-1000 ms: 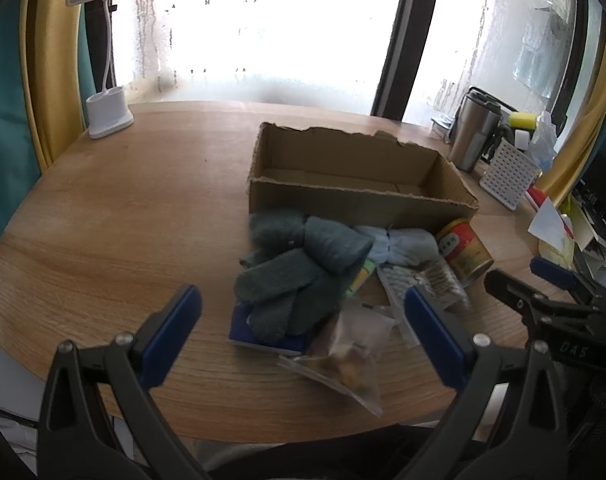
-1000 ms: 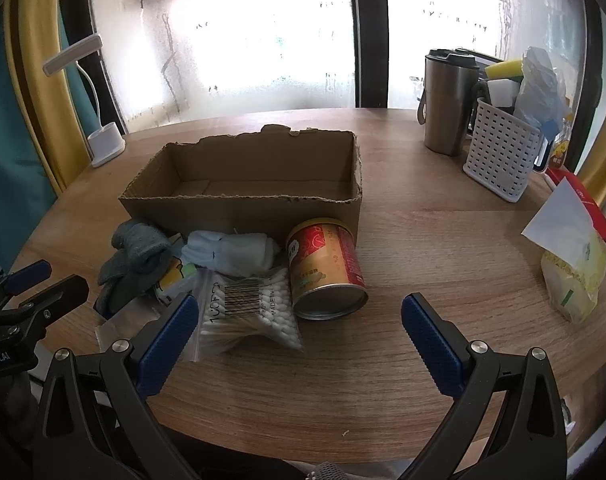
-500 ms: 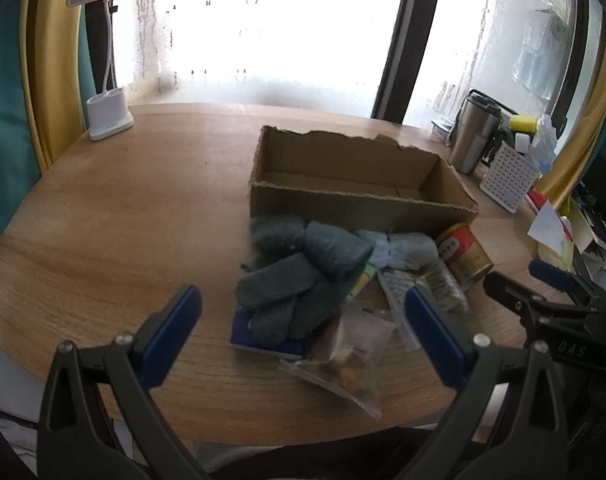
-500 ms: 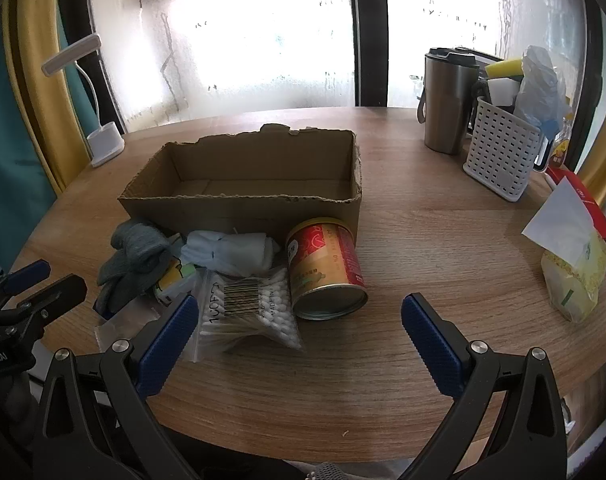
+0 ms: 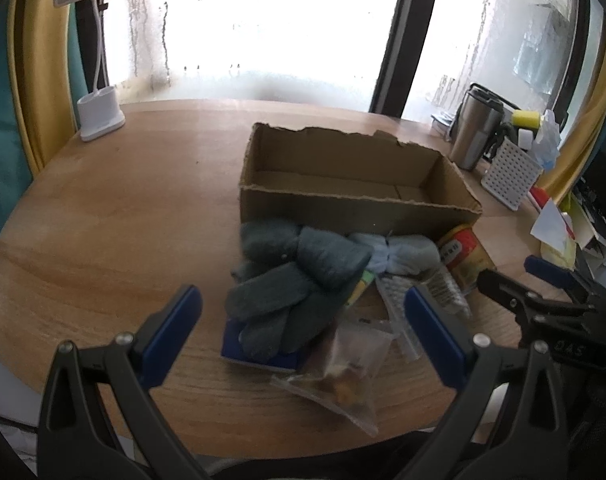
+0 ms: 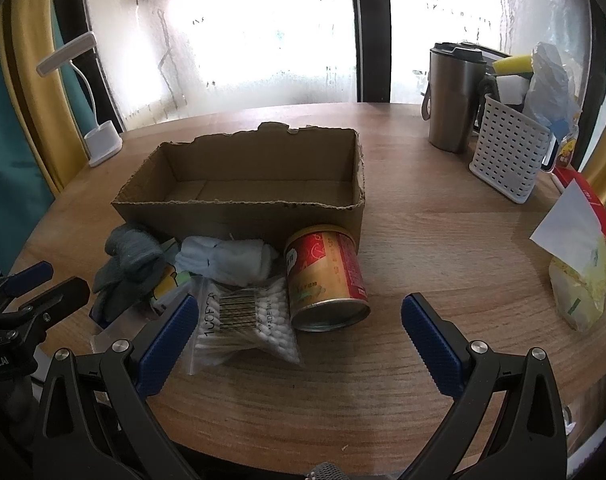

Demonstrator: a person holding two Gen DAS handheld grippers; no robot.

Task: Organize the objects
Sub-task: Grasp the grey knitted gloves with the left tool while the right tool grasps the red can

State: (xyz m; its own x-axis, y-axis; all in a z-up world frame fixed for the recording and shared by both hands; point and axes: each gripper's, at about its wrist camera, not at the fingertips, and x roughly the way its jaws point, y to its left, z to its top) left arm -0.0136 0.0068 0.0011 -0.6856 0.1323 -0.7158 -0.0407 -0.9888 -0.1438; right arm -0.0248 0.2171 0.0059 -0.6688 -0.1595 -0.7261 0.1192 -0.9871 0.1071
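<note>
An open cardboard box (image 6: 239, 184) with torn edges sits mid-way across a round wooden table (image 6: 443, 248) before a bright, fogged window, its inside bare. Heaped against its near wall lie grey gloves (image 5: 299, 280), a pale blue cloth bundle (image 6: 227, 260), a red can (image 6: 327, 276) on its side, a bag of cotton swabs (image 6: 247, 324), a clear snack bag (image 5: 343, 376) and a blue flat item (image 5: 259, 356) under the gloves. The left gripper (image 5: 303, 336) hovers low over the gloves, jaws spread wide, holding nothing; the right gripper (image 6: 299, 340) hangs before the can and swabs, equally wide and empty. A white desk lamp (image 5: 99, 108), steel tumbler (image 6: 451, 96), white perforated basket (image 6: 507, 156) and yellow packet (image 6: 583, 280) ring the table's edges.
</note>
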